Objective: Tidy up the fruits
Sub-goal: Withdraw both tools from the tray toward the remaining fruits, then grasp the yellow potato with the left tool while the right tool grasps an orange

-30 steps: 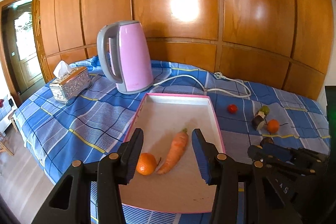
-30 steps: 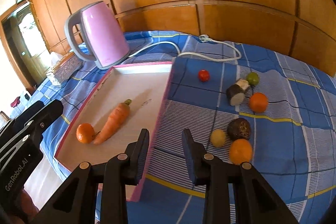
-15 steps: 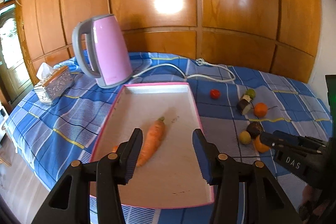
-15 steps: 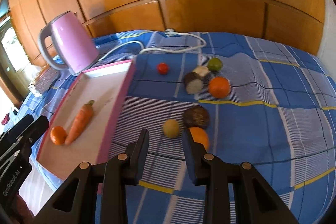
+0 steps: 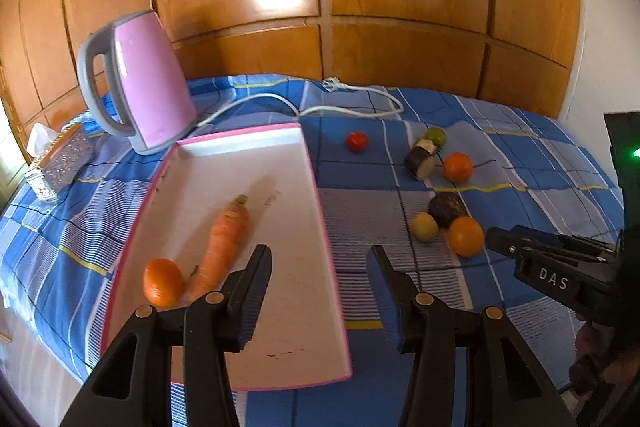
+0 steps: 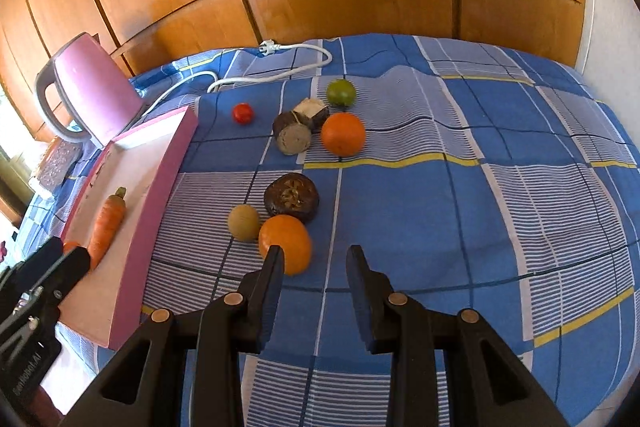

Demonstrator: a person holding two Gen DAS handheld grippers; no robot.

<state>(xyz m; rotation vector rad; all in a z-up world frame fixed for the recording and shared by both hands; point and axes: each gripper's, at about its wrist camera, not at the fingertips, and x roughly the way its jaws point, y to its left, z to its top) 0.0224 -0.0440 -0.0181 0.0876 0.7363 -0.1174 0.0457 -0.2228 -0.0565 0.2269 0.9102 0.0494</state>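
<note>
A pink-rimmed white tray (image 5: 316, 195) lies on the blue checked cloth and holds a carrot (image 5: 224, 243) and a small orange (image 5: 162, 281). To its right, loose on the cloth, lie a near orange (image 6: 285, 243), a yellowish fruit (image 6: 244, 223), a dark round fruit (image 6: 292, 197), a cut dark piece (image 6: 292, 135), a far orange (image 6: 343, 134), a green lime (image 6: 341, 92) and a small red tomato (image 6: 243, 113). My left gripper (image 5: 318, 253) hangs open and empty over the tray's right rim. My right gripper (image 6: 315, 253) is open and empty, its left finger just in front of the near orange.
A pink kettle (image 5: 140, 83) stands behind the tray, its white cord (image 6: 280, 67) trailing along the back of the cloth. A silver tissue box (image 5: 60, 163) sits at the far left. Wooden wall panels close off the back. The cloth's right part is bare.
Both grippers have moved right and lower. The left one went from above the carrot to the tray's right rim; the right one went from the tray's edge to the loose fruit.
</note>
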